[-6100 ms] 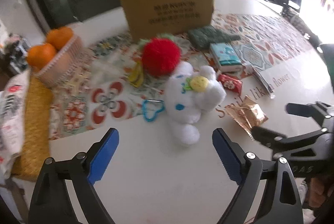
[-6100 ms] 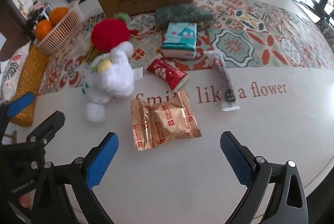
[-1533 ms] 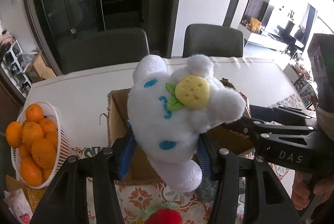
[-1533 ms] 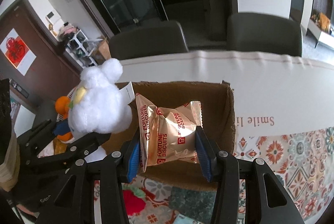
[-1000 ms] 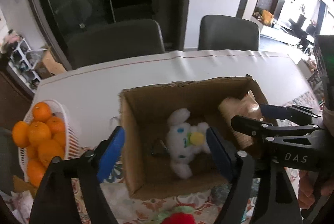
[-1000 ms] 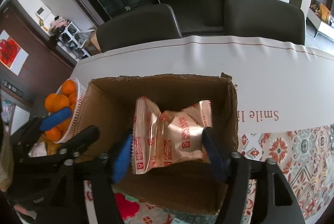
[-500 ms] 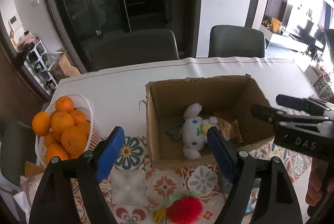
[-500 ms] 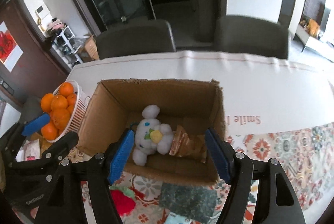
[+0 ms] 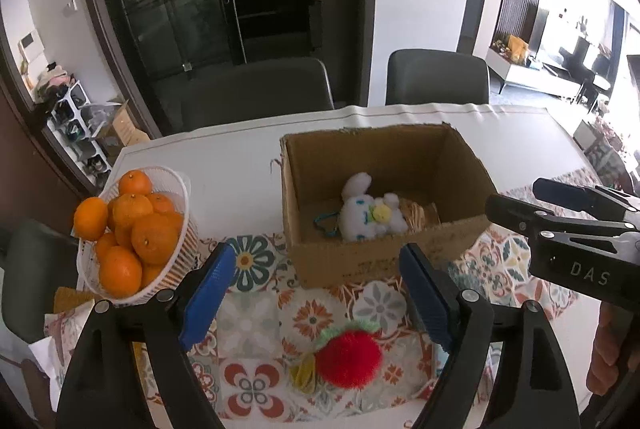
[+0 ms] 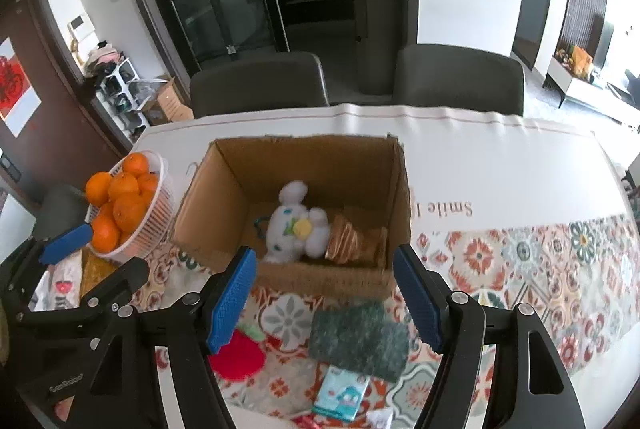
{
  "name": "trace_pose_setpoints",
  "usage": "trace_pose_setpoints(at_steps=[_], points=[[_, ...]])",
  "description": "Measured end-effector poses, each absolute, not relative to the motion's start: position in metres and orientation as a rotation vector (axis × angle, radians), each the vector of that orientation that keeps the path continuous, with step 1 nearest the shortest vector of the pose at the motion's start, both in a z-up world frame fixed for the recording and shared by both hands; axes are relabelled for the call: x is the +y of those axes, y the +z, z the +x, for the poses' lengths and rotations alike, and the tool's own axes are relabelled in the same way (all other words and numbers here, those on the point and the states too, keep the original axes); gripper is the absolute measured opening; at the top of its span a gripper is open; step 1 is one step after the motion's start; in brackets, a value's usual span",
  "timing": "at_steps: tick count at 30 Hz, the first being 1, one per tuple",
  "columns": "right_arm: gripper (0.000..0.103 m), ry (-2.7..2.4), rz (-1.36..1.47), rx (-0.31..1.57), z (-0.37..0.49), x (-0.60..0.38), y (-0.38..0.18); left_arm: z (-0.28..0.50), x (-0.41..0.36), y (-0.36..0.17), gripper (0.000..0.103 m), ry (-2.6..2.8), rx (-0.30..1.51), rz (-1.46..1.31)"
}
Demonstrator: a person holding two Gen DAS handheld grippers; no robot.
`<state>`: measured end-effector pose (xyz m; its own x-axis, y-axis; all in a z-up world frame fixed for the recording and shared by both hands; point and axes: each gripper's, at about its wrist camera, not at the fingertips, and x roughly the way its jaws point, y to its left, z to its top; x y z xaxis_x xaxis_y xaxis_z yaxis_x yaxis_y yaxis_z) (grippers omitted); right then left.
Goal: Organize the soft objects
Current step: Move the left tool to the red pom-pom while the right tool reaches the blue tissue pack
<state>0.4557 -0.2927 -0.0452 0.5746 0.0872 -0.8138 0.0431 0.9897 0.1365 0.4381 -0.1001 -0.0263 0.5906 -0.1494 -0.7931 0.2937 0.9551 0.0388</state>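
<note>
An open cardboard box point(image 9: 304, 189) point(image 10: 204, 197) stands on the patterned tablecloth. Inside lie a white plush toy point(image 9: 370, 215) point(image 10: 294, 227) and a gold biscuit packet point(image 9: 420, 213) point(image 10: 354, 241). A red pom-pom plush point(image 9: 347, 357) point(image 10: 236, 355) lies on the cloth in front of the box. A dark green fuzzy cloth point(image 10: 358, 339) and a teal tissue pack point(image 10: 342, 395) lie nearby. My left gripper point(image 9: 316, 297) is open and empty above the pom-pom. My right gripper point(image 10: 324, 303) is open and empty in front of the box.
A white basket of oranges point(image 9: 132, 233) point(image 10: 124, 205) stands left of the box. Two dark chairs point(image 9: 256, 93) point(image 10: 458, 79) stand behind the table. The right gripper's body point(image 9: 576, 229) shows at the right of the left wrist view.
Both grippers dropped their loads into the box, the plush toy from the left and the biscuit packet from the right. Both have since pulled back and up, open.
</note>
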Motion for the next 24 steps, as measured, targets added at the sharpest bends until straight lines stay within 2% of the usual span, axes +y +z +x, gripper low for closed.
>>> trace_pose_setpoints(at_steps=[24], points=[[0.072,-0.044,0.218,1.101,0.395,-0.287,-0.1,0.396,-0.093,-0.088,0.085,-0.324,1.063,0.222]])
